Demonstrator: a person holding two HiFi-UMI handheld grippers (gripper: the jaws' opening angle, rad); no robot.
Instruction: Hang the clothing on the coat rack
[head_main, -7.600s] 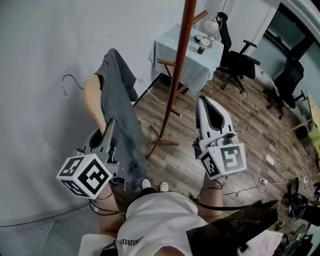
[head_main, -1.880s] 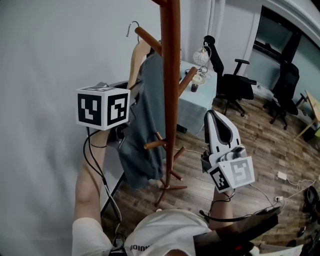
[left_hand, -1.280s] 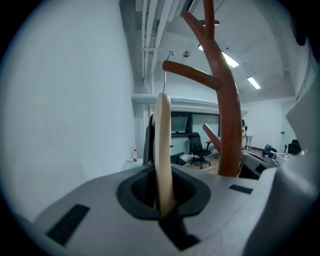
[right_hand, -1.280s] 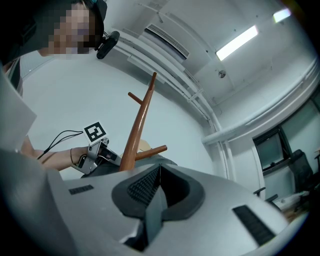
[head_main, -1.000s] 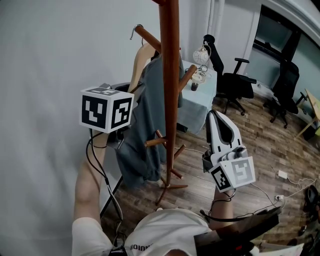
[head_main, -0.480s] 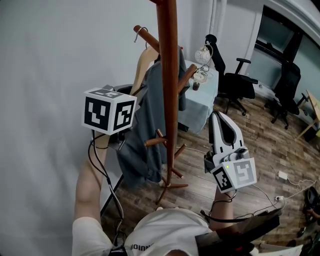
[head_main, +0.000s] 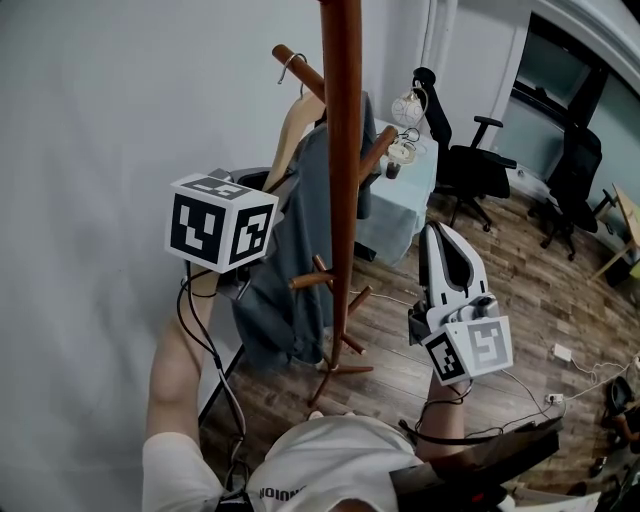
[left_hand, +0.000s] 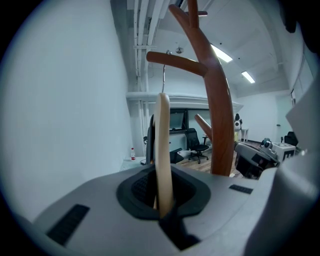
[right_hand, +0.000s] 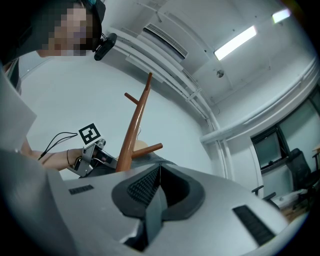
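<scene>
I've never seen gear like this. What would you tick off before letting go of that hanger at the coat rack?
1. Grip: the left gripper is shut on the wooden hanger. Ok.
2. The metal hook sits at the upper peg and looks looped over it. Ok.
3. Whether the peg is already carrying the weight: cannot tell.
4. The grey garment is draped on the hanger and hangs beside the pole. Ok.
5. The right gripper is shut, empty and apart from the rack. Ok.
</scene>
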